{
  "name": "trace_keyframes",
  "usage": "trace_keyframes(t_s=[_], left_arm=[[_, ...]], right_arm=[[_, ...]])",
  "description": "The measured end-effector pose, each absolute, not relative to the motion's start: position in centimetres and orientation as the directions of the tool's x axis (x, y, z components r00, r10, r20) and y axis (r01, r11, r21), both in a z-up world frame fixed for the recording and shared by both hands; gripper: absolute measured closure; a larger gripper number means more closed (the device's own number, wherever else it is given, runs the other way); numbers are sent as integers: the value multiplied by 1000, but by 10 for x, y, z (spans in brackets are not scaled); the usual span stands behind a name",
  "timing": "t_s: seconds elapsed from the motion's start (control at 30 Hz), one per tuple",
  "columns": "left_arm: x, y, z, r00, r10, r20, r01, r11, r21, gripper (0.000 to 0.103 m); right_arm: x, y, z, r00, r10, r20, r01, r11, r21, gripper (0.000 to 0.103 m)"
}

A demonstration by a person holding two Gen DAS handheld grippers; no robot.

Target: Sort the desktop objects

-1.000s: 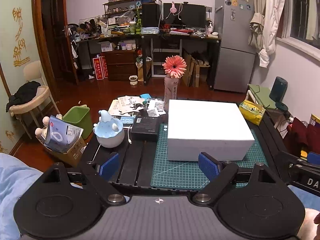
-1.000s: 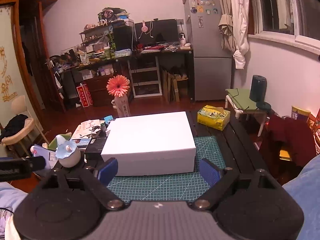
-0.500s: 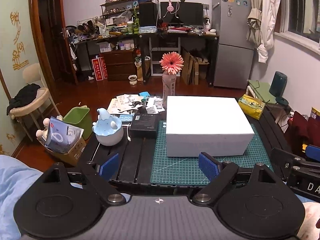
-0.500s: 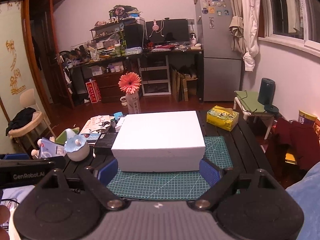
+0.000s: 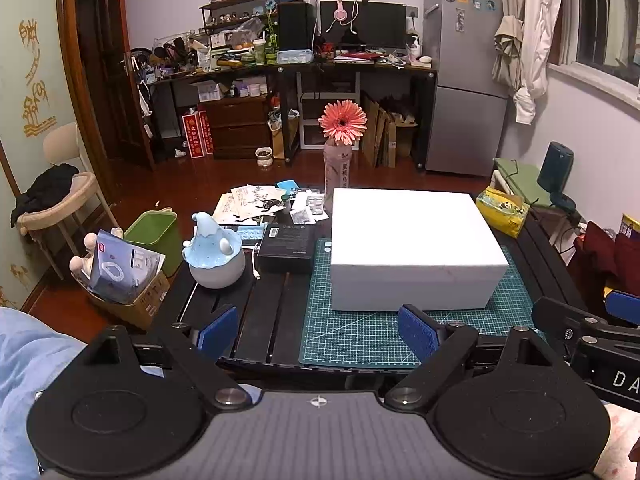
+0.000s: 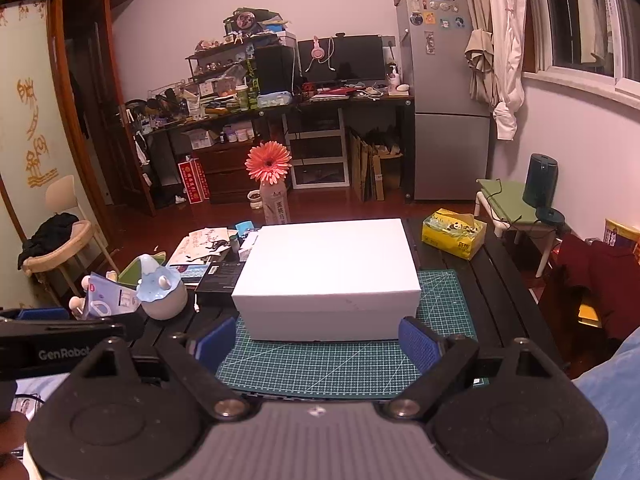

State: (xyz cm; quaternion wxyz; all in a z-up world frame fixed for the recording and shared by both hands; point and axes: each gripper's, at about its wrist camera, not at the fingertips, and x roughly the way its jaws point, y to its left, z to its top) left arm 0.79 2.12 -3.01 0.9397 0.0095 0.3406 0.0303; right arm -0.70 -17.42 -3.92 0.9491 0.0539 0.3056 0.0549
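Both grippers hang at the near edge of the tabletop (image 5: 264, 312), nothing held: the left gripper (image 5: 318, 328) has its fingers spread wide over the dark slats and the edge of the green cutting mat (image 5: 360, 332), and the right gripper (image 6: 318, 342) is just as wide, pointed at the white box (image 6: 328, 276). That box sits closed on the mat, taking up the middle of the tabletop. The loose things to sort lie to its left: a black box (image 5: 286, 246) just beside it, a blue-and-white figure (image 5: 216, 254) further left, and a spread of papers and cards (image 5: 264, 204) behind them near the flower bottle (image 5: 338, 164). The main risk, as I judge it, is crowding (the black box nearly touches the white one, with a thin white cable (image 5: 255, 266) alongside). A wide finger coming down there could shove the neighbour or snag the cable. The rounded figure might roll or tip if pinched off-centre, and flat papers may slide rather than lift.
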Motion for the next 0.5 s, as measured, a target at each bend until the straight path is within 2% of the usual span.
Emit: trace_keyframes(t_s=[0.5], left_arm=[[8, 18, -34, 761, 64, -645, -47, 998, 44, 16]], right_arm=[[-8, -171, -42, 802, 147, -579, -84, 987, 134, 15]])
